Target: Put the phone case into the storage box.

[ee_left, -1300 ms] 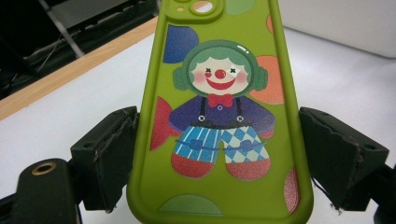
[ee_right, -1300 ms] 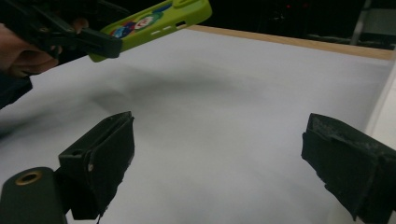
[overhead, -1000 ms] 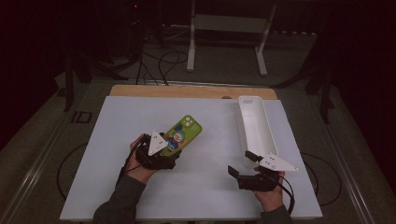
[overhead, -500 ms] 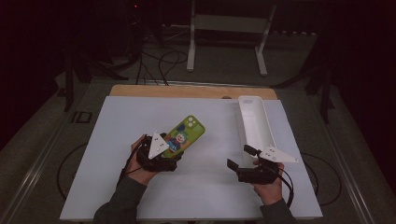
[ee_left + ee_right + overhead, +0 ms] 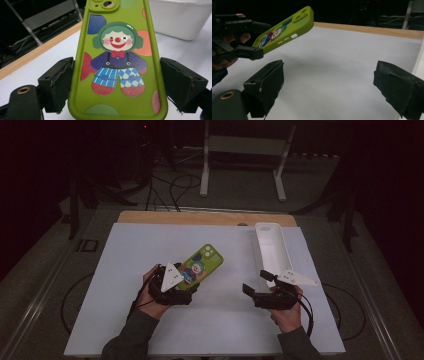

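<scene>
Two-handed, working over a white table top (image 5: 125, 320) with a strip of wooden edge (image 5: 200, 218) along its far side. Keeping a long white tray (image 5: 260, 250) on the right part of that top, lengthwise away from the person, its near end just beside the right gripper (image 5: 256, 282).

Holding a green phone case (image 5: 202, 262) left of the table's middle, well apart from the tray. Clamping its lower end in the left gripper (image 5: 187, 282), with the black pads (image 5: 58, 80) pressing on the two long edges, one from each side. Carrying it clear of the table, as seen from the right gripper view: tilted, with the camera end raised and pointing away from the left hand (image 5: 150, 300) towards the far right. Turning its printed back upwards.

Leaving the right gripper released in the right hand (image 5: 287, 312), near the table's right front: jaws standing wide apart, with bare white surface between them. Pointing those jaws leftwards, towards the case, well short of it.

Showing, on the back of the case, a clown figure (image 5: 117, 57) with green hair, a red nose, a red bow tie and blue-and-white trousers, among coloured half-circles. Showing a raised camera cutout (image 5: 102, 3) at the far end of the case.
</scene>
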### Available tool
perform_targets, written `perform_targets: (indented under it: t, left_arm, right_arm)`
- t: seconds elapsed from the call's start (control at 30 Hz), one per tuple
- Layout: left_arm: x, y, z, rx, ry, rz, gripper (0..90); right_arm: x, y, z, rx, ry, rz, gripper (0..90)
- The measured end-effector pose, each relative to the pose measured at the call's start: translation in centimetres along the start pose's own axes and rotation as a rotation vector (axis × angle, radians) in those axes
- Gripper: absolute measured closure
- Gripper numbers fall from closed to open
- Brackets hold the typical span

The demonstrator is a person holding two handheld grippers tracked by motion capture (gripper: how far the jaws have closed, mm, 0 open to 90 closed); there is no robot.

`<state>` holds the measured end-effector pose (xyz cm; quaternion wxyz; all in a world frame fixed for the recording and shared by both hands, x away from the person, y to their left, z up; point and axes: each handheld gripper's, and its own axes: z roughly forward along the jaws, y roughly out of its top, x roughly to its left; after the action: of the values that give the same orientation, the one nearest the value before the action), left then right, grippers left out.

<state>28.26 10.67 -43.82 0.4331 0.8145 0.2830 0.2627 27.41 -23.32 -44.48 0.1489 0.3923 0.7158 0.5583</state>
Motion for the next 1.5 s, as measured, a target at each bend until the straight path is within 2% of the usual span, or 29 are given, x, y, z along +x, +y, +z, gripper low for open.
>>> perform_targets:
  t: [0.23, 1.5]
  left_arm:
    - [-0.1, 0.2, -0.4, -0.014, 0.001, 0.008, 15.9]
    - [-1.8, 1.5, -0.3, -0.044, -0.035, 0.057, 15.9]
  right_arm:
    - [0.2, 0.8, 0.5, 0.005, 0.007, -0.015, 9.2]
    - [0.2, 1.9, 1.6, 0.013, 0.044, 0.015, 9.3]
